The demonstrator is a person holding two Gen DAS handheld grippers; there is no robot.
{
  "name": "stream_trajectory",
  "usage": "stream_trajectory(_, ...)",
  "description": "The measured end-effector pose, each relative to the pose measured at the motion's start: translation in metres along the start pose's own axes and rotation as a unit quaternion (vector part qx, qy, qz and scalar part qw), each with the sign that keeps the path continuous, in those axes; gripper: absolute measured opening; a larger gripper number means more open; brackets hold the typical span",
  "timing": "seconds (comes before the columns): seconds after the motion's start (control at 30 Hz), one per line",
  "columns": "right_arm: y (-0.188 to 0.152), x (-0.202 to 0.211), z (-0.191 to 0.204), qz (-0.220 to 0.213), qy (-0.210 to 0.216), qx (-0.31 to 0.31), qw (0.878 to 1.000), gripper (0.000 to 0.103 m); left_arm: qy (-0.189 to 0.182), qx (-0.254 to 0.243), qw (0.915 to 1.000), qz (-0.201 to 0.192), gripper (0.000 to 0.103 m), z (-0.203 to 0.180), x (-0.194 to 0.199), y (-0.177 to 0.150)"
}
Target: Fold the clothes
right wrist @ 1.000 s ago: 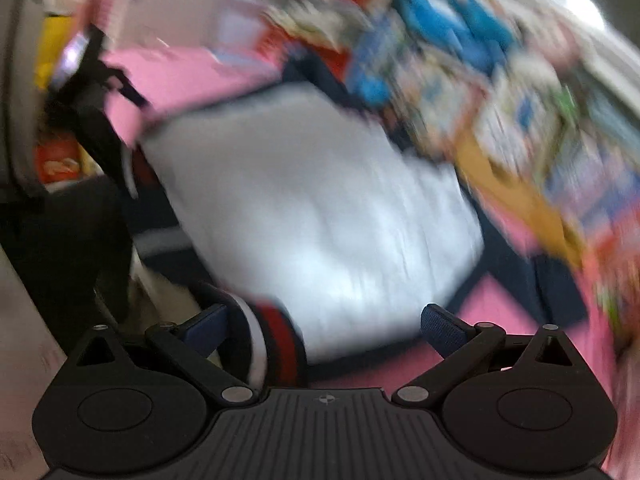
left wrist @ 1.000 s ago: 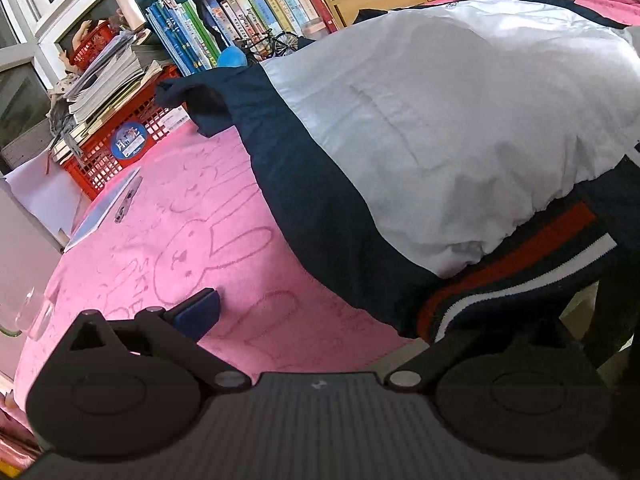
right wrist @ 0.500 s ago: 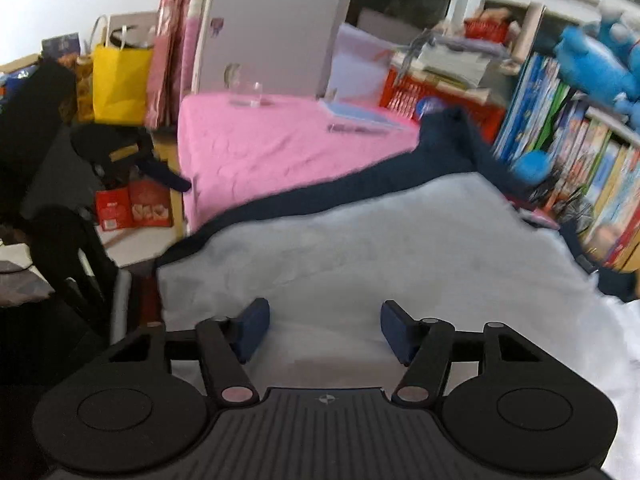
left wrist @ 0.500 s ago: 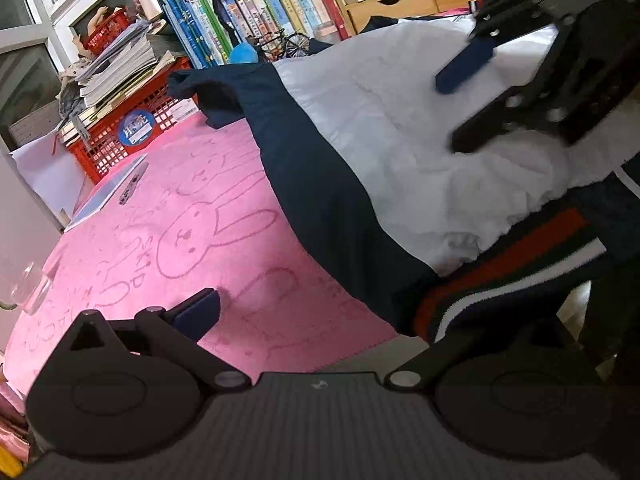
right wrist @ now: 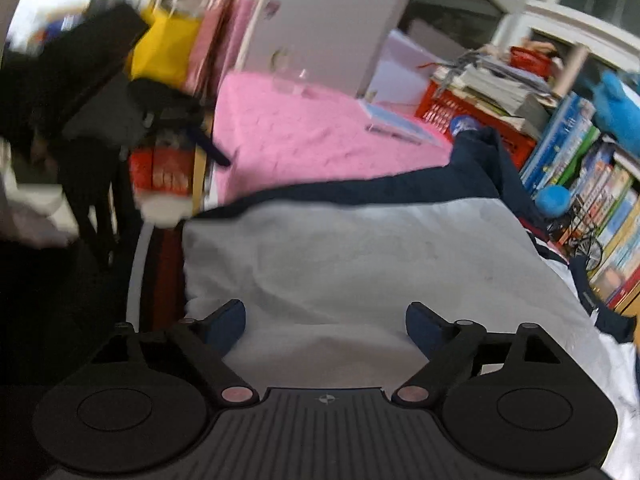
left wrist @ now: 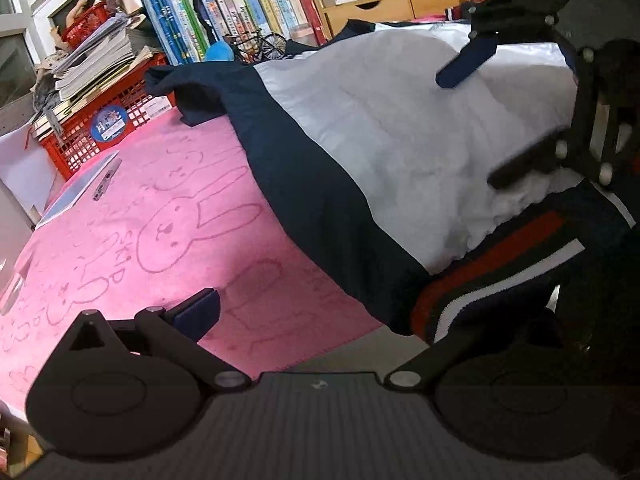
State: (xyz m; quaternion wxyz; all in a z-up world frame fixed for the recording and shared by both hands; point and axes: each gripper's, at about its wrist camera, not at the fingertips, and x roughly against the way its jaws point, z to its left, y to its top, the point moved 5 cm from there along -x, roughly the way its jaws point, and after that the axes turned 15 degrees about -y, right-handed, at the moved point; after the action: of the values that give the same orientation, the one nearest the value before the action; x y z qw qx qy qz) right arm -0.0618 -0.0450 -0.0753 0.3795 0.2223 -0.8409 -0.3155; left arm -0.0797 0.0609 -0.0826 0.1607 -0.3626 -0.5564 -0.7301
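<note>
Left gripper: jaws spread wide at the near table edge, nothing between them; its right finger is hidden under the striped hem.
Right gripper: jaws wide apart, empty, fingers poised over the white panel.
Jacket: white body, navy side band, red-and-white hem hanging over the table edge; spread on the pink blanket.
Beyond: red basket stacked with papers, a row of books, a notebook.
</note>
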Motion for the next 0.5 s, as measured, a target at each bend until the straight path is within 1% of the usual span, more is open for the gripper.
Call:
stream_trajectory(0.07,-0.003,-0.003,0.009,0.004,-0.010,0.026,1.000,0.089,-0.005,-0.009,0.9999,0.003,0.103,-0.002,-0.001,0.000)
stream_trajectory(0.13,-0.006,-0.009,0.012,-0.005,-0.023,0.027,0.999,0.095,-0.017,-0.020,0.9996,0.006,0.103,-0.004,-0.001,0.000)
stream_trajectory(0.2,-0.007,-0.014,0.012,-0.007,-0.030,0.022,0.999,0.102,-0.032,-0.030,0.9990,0.007,0.103,-0.005,0.000,-0.001)
stream_trajectory(0.37,-0.009,-0.016,0.010,-0.008,-0.025,0.017,1.000,0.103,-0.050,-0.045,0.9977,0.013,0.103,-0.003,-0.002,-0.002)
stream_trajectory(0.5,-0.010,-0.016,0.007,-0.010,-0.017,0.011,1.000,0.103,-0.067,-0.049,0.9965,0.009,0.103,-0.001,-0.001,-0.005)
